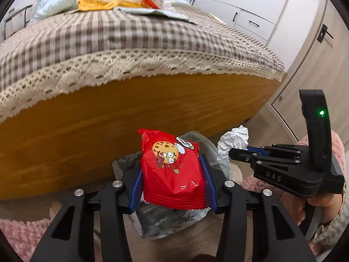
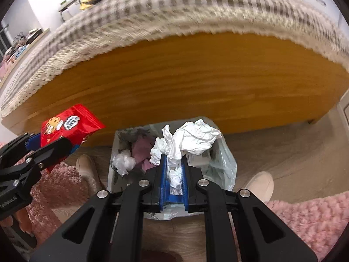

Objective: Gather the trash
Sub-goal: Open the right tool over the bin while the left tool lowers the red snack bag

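My left gripper (image 1: 172,170) is shut on a red cookie packet (image 1: 172,170) with a cartoon cookie on it, blue pads pressing both sides. It hangs above a small bin lined with a clear plastic bag (image 1: 165,220). In the right wrist view my right gripper (image 2: 173,163) is shut on crumpled white paper (image 2: 192,137), directly over the same bin (image 2: 117,159). Inside the bin lie a white paper ball (image 2: 124,161) and something purple (image 2: 141,150). The red packet (image 2: 69,124) and left gripper (image 2: 43,144) show at the left there. The right gripper (image 1: 237,152) with its paper (image 1: 233,144) appears right of the packet.
A wooden bed frame (image 2: 174,83) with a checked, lace-edged cover (image 1: 122,41) stands just behind the bin. Pink fluffy sleeves or robe (image 2: 309,218) and two beige slippers (image 2: 259,185) flank the bin on the wood floor. White cupboards (image 1: 244,4) stand at the far right.
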A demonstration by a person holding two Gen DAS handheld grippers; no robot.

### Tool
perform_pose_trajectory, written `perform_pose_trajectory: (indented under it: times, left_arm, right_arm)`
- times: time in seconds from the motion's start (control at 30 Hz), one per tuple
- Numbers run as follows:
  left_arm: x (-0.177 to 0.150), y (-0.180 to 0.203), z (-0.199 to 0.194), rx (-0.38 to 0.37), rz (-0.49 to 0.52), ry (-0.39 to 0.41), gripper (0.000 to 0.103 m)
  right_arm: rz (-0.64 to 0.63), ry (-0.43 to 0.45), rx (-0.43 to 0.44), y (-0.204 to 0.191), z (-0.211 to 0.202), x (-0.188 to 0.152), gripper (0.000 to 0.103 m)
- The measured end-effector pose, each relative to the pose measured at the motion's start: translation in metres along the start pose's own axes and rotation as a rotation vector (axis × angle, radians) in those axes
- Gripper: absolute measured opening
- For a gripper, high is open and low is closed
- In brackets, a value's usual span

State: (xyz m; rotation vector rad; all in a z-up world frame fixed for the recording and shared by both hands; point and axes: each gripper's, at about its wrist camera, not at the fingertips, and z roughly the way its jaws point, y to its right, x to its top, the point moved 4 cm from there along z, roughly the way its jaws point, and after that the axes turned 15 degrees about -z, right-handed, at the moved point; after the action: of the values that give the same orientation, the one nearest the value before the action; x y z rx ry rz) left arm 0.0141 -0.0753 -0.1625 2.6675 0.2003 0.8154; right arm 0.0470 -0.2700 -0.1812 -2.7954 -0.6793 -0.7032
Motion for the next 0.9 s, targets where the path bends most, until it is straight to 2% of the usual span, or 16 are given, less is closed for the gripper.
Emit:
perform_pose_trajectory:
  times: [0.23,0.5,0.7,0.9]
  left_arm:
    - [-0.003,-0.005,0.023,0.042,-0.026,-0.056,0.045]
    - [-0.005,-0.009,0.046,0.09,-0.056,-0.103,0.045]
    - [-0.009,-0.008,0.064,0.111,-0.053,-0.142,0.045]
    - [-0.008,-0.007,0.061,0.1,-0.05,-0.13,0.045]
  right_arm:
    - [0.029,-0.063,-0.018,0.01,0.023,-0.001,0.013]
    - [0.012,-0.173,-0.018,-0.002,0.06,-0.008,0.013]
    - [0.003,-0.159,-0.028,0.0,0.057,-0.007,0.013]
    - [-0.009,-0.169,-0.052,-0.001,0.06,-0.008,0.013]
